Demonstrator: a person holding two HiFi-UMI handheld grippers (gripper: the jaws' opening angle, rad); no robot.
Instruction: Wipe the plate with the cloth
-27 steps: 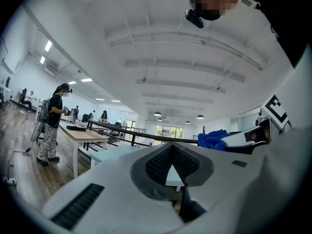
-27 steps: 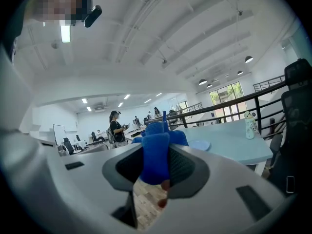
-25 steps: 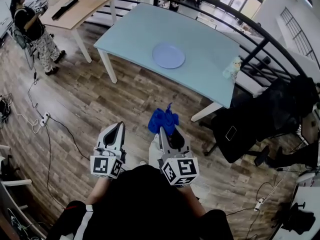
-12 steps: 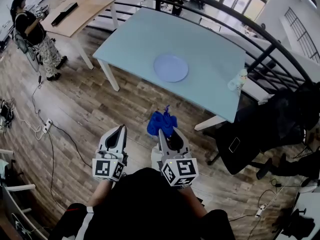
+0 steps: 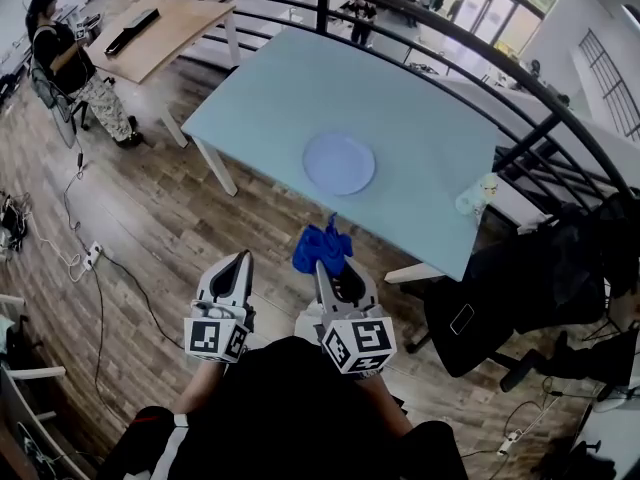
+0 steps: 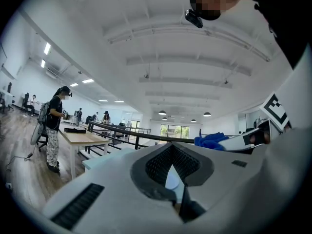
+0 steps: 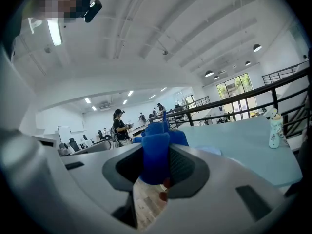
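Fingers of the right gripper are clamped on a crumpled blue cloth, which bulges out above the tips just below frame centre. The left gripper, beside it at lower left, has its jaws drawn together on nothing, with only a thin sliver of light between them.

Compared with half a second ago, the pale blue rectangular table and the round pale blue plate sit lower in the head view, closer to the grippers, which keep the same places in the frame.

The plate lies on the table near its front edge, directly above the cloth in the frame and apart from it. That edge and a strip of wooden plank floor lie between them.

A small pale bottle stands at the table's right edge. A black railing curves behind the table, a light wooden desk and a standing person occupy the upper left, and a black chair sits at the right.
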